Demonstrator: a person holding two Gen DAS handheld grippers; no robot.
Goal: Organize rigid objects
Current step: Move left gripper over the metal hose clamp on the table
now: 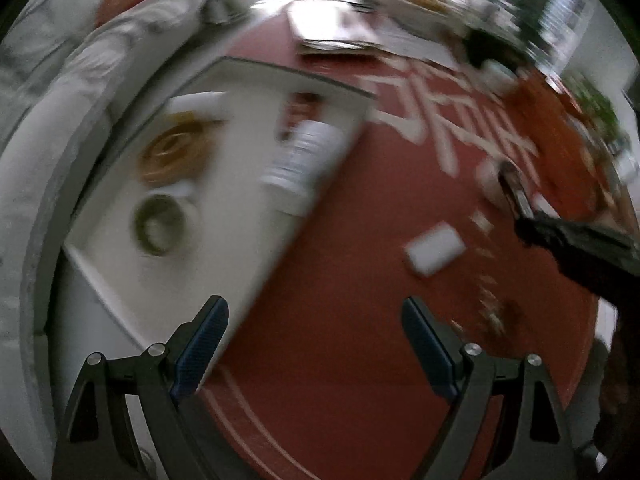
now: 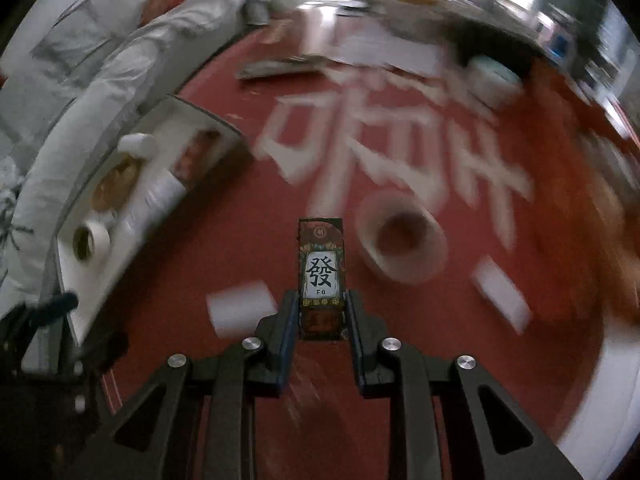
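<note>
Your right hand-held gripper [image 2: 322,312] is clamping a small printed box [image 2: 321,276] by its lower end – swinging fast, it may slip – while your left hand-held gripper [image 1: 316,344] is gaping empty.

The small dark patterned card box [image 2: 321,280] shows a white panel reading "發" with "Fa" beneath; the red mat's [image 2: 400,360] big white characters blur past, unreadable.

Left gripper [image 1: 316,344] & right gripper [image 2: 322,320]: matte black angular frames w/ triangular cutouts, round silver screws at pivots, blue ribbed pads [image 1: 200,344] inside each finger.
</note>
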